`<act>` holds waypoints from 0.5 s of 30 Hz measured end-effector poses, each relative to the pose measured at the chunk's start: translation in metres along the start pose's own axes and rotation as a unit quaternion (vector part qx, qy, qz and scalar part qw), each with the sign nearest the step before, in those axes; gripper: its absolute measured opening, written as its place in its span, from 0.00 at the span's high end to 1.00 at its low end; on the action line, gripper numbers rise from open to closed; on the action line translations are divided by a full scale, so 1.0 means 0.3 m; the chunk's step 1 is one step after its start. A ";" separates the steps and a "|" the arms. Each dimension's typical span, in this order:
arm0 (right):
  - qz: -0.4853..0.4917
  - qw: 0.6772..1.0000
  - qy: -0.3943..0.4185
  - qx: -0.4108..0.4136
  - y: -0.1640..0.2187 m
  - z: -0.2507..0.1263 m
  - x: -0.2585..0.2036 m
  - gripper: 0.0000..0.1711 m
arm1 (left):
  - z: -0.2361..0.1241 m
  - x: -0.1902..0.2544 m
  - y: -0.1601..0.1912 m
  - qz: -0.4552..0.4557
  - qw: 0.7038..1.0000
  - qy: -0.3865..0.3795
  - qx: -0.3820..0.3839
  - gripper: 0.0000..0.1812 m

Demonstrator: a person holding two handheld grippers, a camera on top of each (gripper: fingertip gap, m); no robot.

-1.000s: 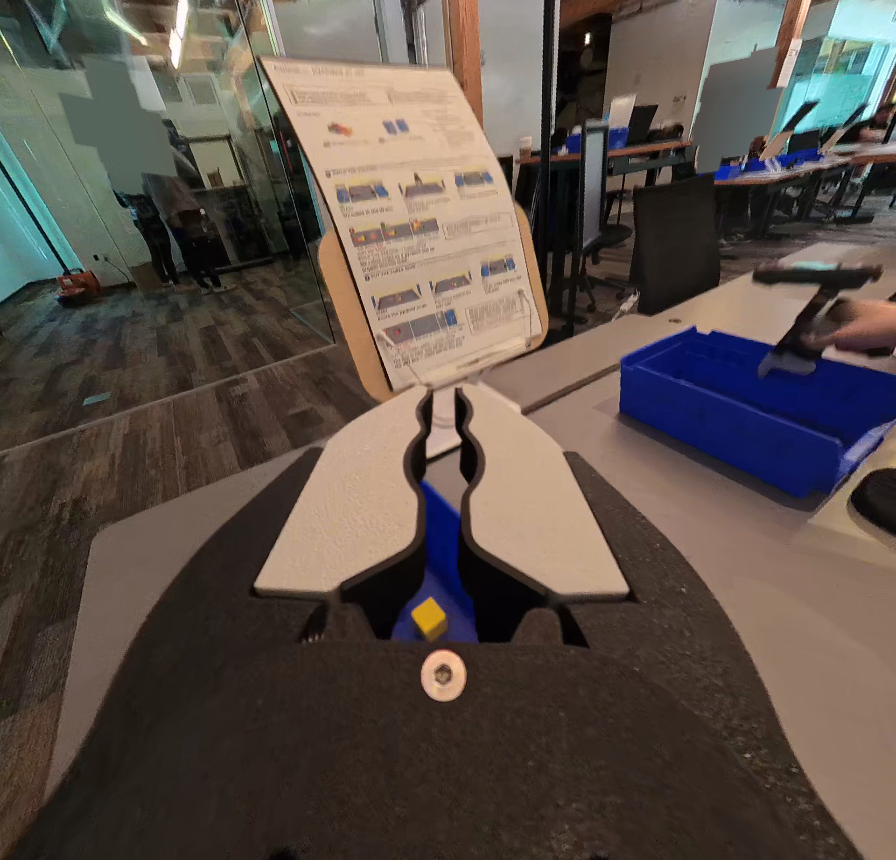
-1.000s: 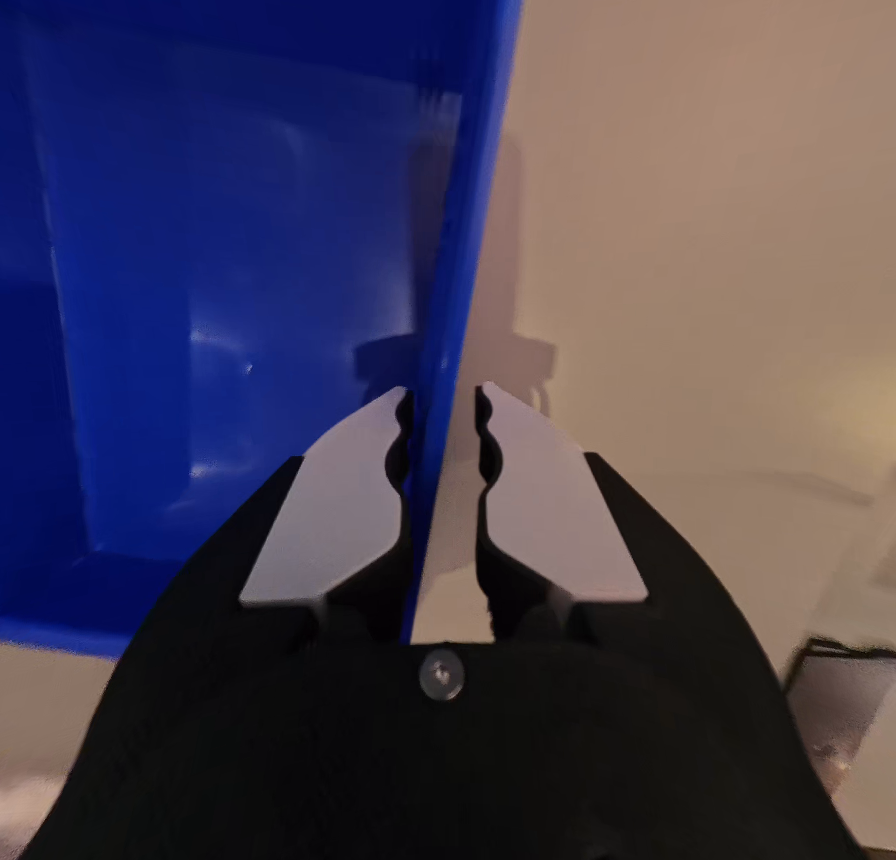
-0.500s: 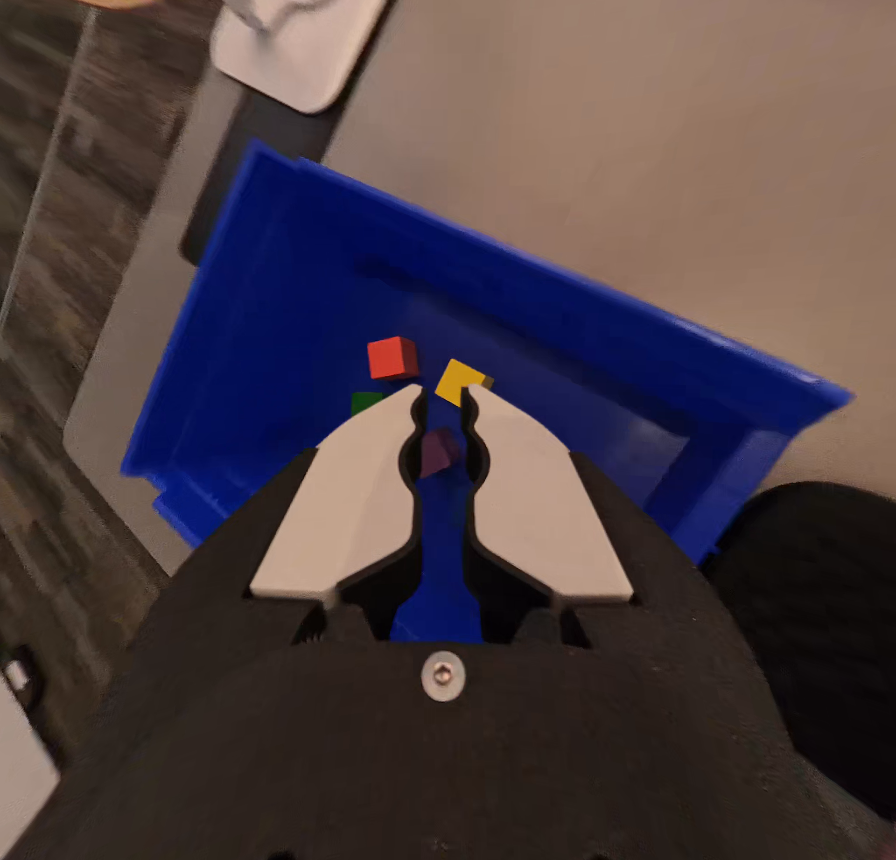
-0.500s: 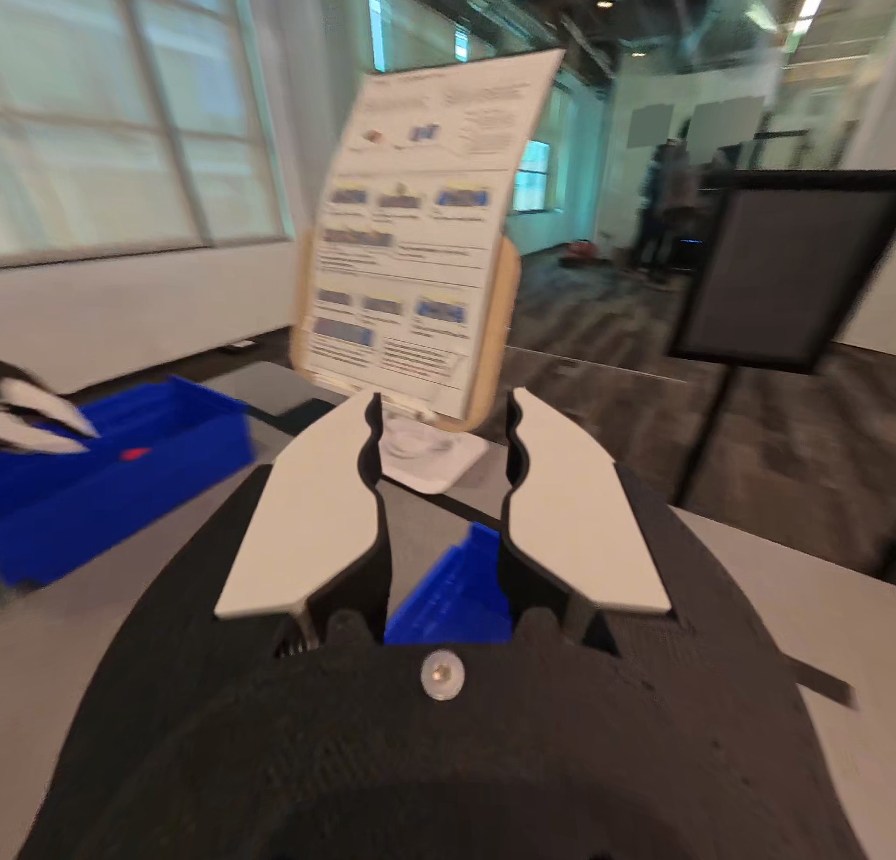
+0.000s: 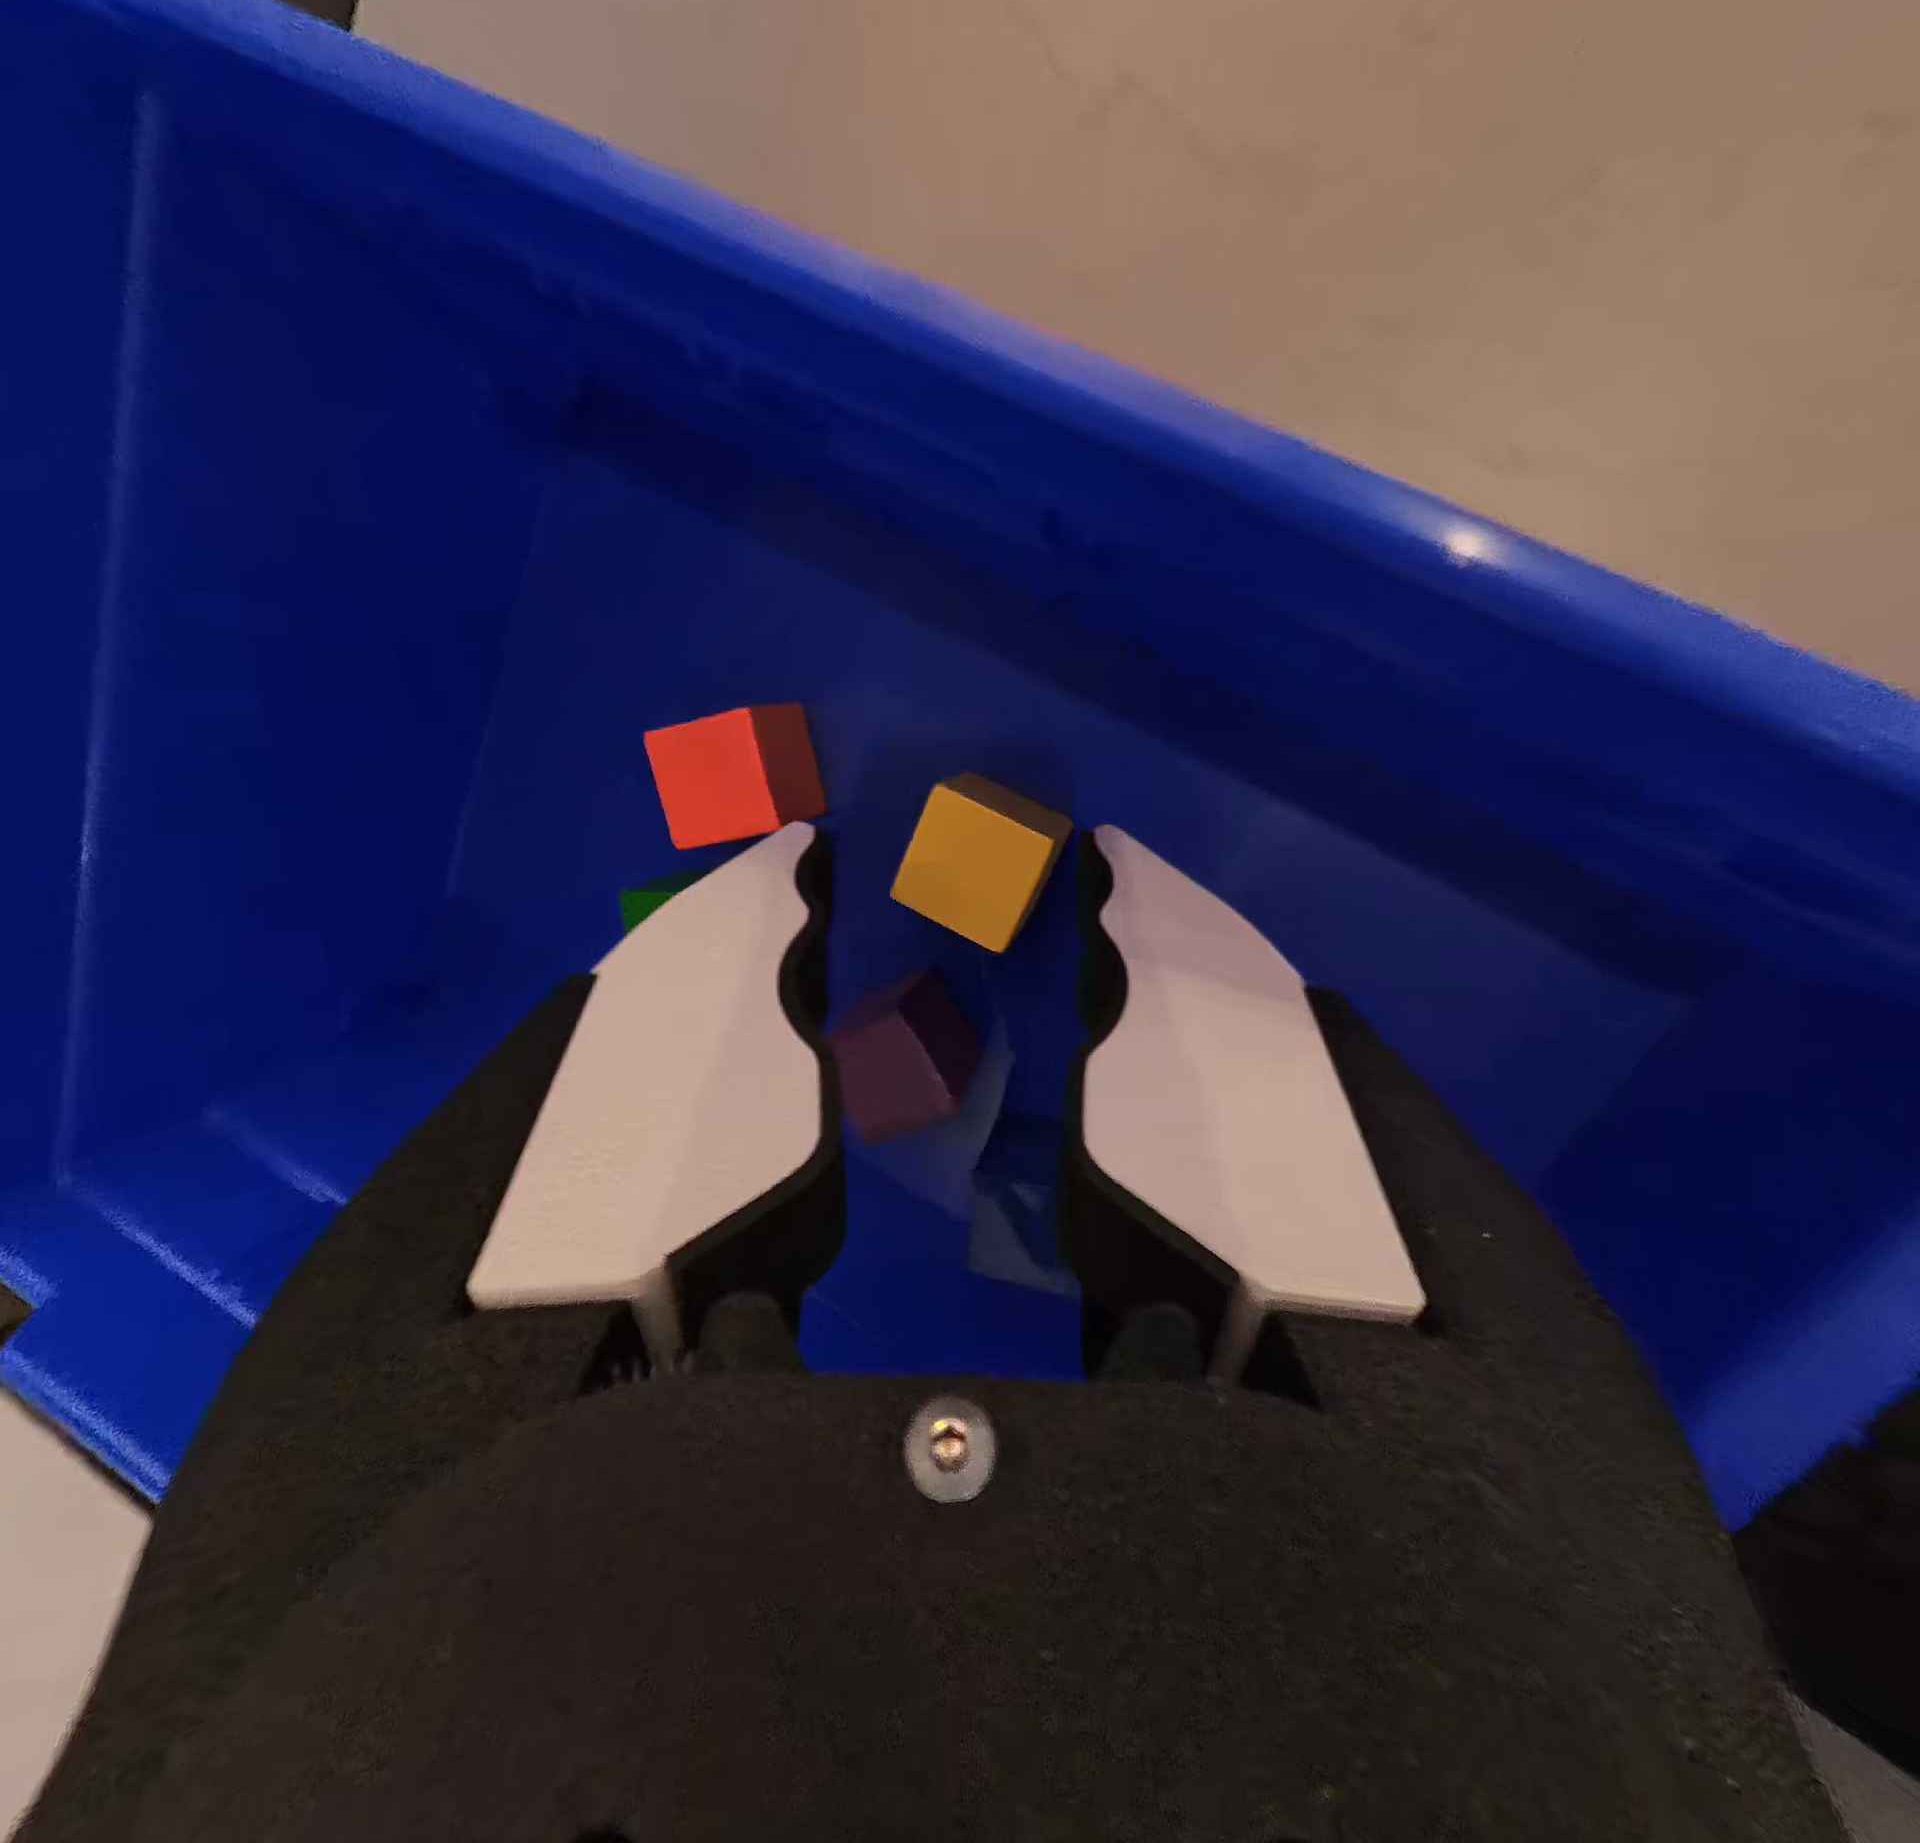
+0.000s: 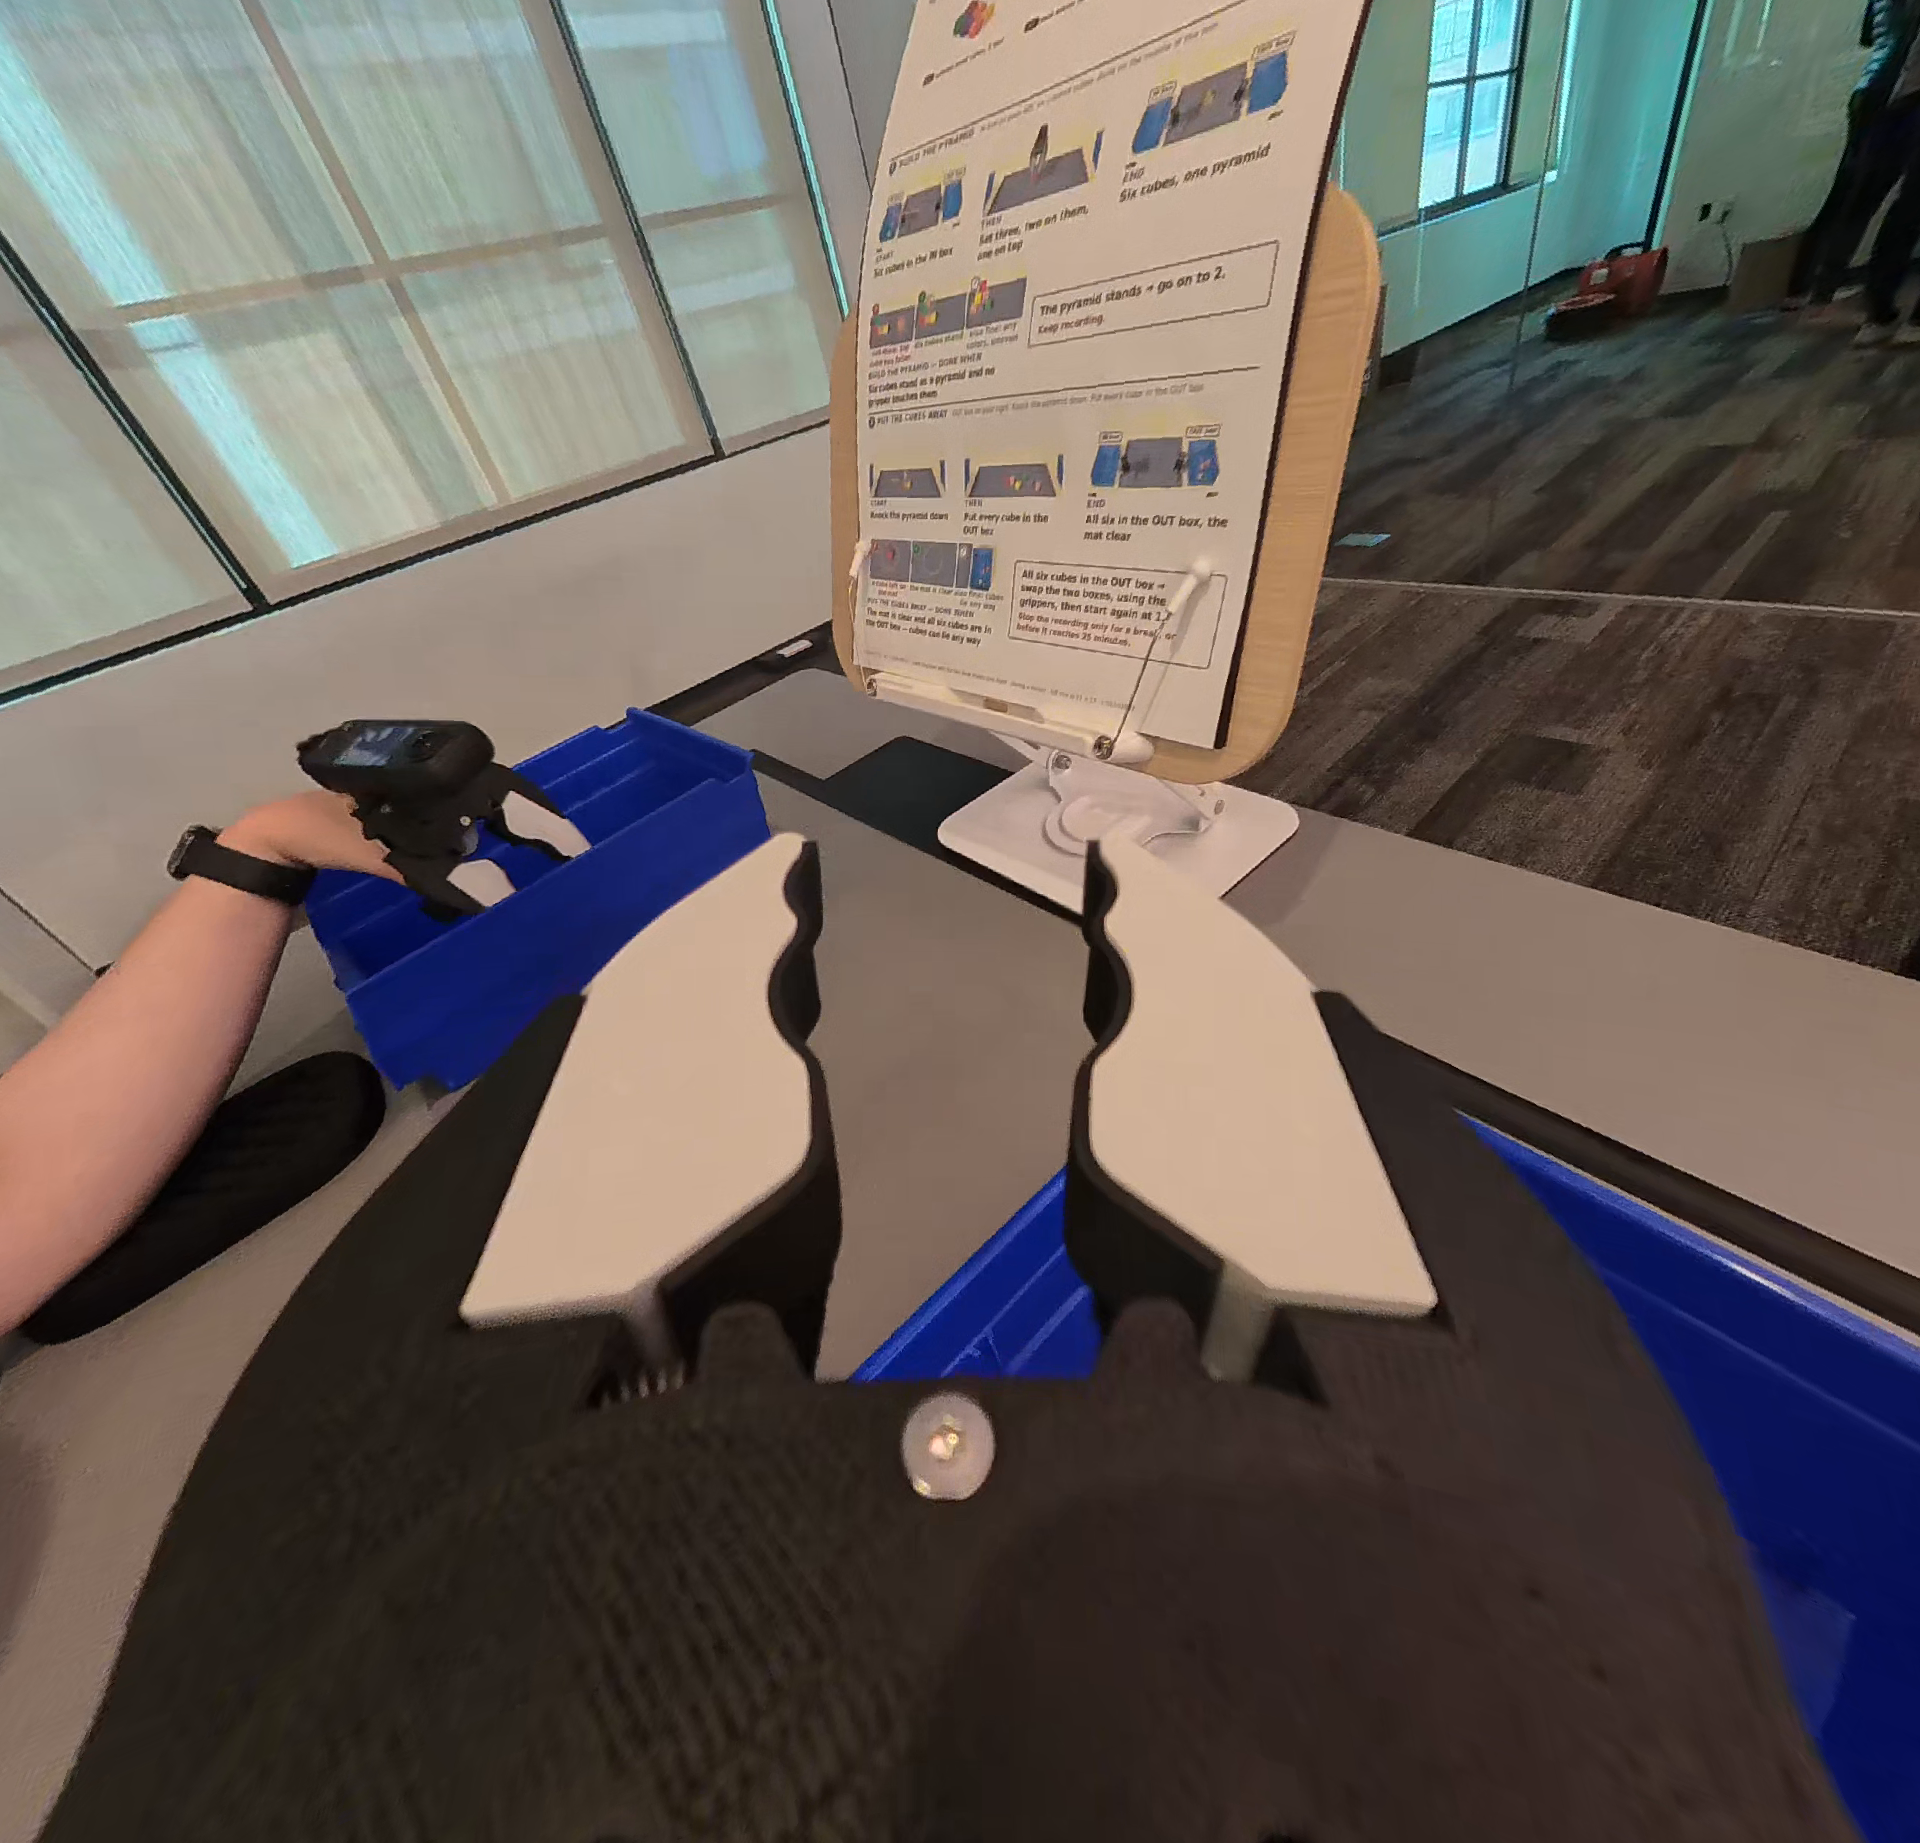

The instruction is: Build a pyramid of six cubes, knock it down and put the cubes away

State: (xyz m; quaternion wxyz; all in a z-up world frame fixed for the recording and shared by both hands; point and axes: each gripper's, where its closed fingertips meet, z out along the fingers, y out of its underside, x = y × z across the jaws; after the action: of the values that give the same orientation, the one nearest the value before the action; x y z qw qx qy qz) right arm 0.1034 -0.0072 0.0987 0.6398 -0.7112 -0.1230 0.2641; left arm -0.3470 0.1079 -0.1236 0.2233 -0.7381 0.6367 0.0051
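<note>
Left gripper (image 5: pixel 945 843) pointing down into a blue bin (image 5: pixel 312 546), jaws apart, nothing between the pads. On the bin floor: red cube (image 5: pixel 732 788) just beyond the left fingertip, yellow cube (image 5: pixel 980 861) framed in the gap near the fingertips, purple cube (image 5: pixel 902 1055) lower in the gap, blurred. Green cube (image 5: pixel 646 902) mostly hidden behind the left finger. A blue cube (image 5: pixel 1023 1237) faint against the floor beside the right finger. Only 5 cubes made out; a sixth not discernible. Beige tabletop (image 5: pixel 1351 183) beyond the bin's far wall.

Right gripper (image 6: pixel 945 853) held above the grey table (image 6: pixel 1558 962), jaws wide apart and empty. A second blue bin (image 6: pixel 1714 1378) directly beneath, at lower right, its inside not visible. Farther left, the left gripper (image 6: pixel 499 848) seen dipping into the first bin (image 6: pixel 582 920), held by a hand (image 6: pixel 301 832) wearing a black wristband. Ahead, an instruction sheet (image 6: pixel 1091 339) upright on a wooden-backed stand with white base. Black pad (image 6: pixel 208 1170) by the forearm.
</note>
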 end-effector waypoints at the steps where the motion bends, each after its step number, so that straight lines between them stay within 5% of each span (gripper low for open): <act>1: 0.000 1.000 -0.002 -0.003 0.004 0.001 -0.002 0.71 | 0.009 -0.002 0.006 0.004 1.000 0.000 -0.006 0.77; 15: 0.026 0.999 -0.033 -0.022 0.036 0.010 -0.018 0.72 | 0.071 0.023 0.045 -0.003 0.998 0.052 -0.036 0.82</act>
State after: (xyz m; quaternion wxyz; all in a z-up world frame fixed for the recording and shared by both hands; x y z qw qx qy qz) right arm 0.0956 -0.0091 0.0893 0.6128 -0.7188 -0.1307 0.3012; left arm -0.3525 0.1074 -0.1491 0.1630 -0.7467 0.6448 -0.0105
